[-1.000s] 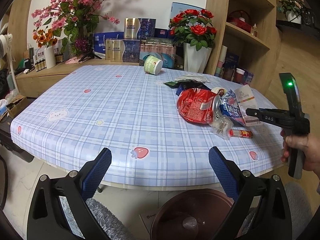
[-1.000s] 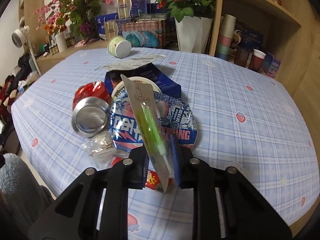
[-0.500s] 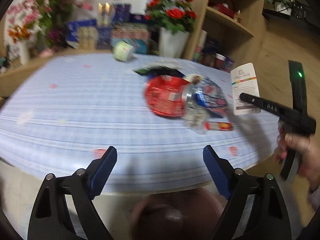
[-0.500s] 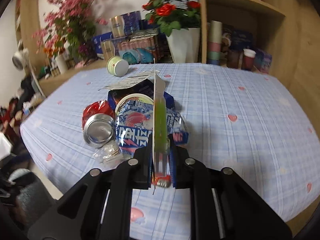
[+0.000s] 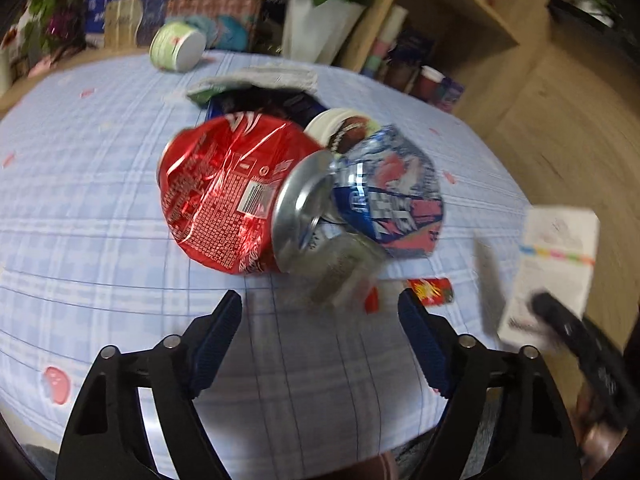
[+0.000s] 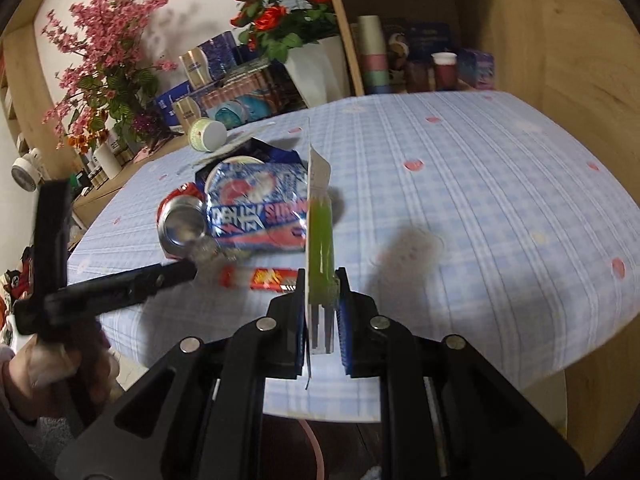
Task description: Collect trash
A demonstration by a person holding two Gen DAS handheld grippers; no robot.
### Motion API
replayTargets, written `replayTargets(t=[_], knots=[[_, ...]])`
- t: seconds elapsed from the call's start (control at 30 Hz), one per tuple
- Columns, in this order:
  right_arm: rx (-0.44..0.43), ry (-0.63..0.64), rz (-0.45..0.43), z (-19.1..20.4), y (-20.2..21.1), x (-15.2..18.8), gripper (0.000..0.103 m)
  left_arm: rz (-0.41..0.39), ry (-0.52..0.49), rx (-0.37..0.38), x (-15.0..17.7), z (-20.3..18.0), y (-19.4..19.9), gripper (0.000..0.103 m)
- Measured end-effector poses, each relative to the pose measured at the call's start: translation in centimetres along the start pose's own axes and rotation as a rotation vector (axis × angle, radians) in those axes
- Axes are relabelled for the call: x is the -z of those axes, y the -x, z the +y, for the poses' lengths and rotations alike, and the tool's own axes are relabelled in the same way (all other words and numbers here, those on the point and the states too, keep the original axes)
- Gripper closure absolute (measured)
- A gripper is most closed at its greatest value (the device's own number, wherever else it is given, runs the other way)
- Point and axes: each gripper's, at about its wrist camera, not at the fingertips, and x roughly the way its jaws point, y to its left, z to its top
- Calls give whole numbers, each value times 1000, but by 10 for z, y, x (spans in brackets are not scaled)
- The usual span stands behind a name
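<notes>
- Left tongs [image 5: 320, 316] stand fairly wide and have just been closing a little, with nothing between the pads; they hang over the near edge of the desk [image 5: 100, 208], aimed at the heap of trash.
- Right tongs [image 6: 322, 294] are nearly closed, pinching a flat blister card [image 6: 318, 216] with a green insert; the card stands on edge, lifted off the desk at its near rim.
- That card is light and stiff but thin, so it could swivel in the pads; the grip low on its end looks adequate.
- One crushed red can [image 5: 224, 196] lies on its side in the heap: light, dented thin metal, smooth. I judge it best taken across the flattened body, not the round silver end.
- One blue and red snack bag [image 5: 396, 200] touches the can: soft, crinkly and slippery; pinch a crumpled fold.
- One clear plastic wrapper [image 5: 340, 268] sits just before the can, very light and limp.
- One small red sachet [image 5: 430, 290] lies flat, hard to get under.
- One round white lid or tub [image 5: 340, 130] and dark packets behind it; their number cannot be told.
- One pale green cup [image 5: 176, 46] lies tipped over, well apart at the far side: light and crushable.
</notes>
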Motion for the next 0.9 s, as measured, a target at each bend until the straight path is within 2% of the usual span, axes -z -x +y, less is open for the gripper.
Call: replayTargets(t=[0.17, 0.23, 0.3, 0.5, 0.7, 0.9], knots=[[5, -7, 4, -4, 3, 5, 86, 9, 6, -15, -4, -6, -14, 32], [5, -8, 3, -4, 5, 6, 86, 19, 4, -15, -5, -8, -16, 51], [3, -10, 1, -4, 6, 6, 86, 28, 0, -9, -4, -8, -15, 61], [-6, -1, -13, 1, 13, 7, 86, 30, -91, 10, 10, -18, 3, 82], [-14, 16, -31, 9, 23, 6, 86, -36, -139, 22, 17, -21, 35, 86], [-22, 31, -50, 16, 36, 6, 86, -85, -143, 51, 17, -23, 71, 86]])
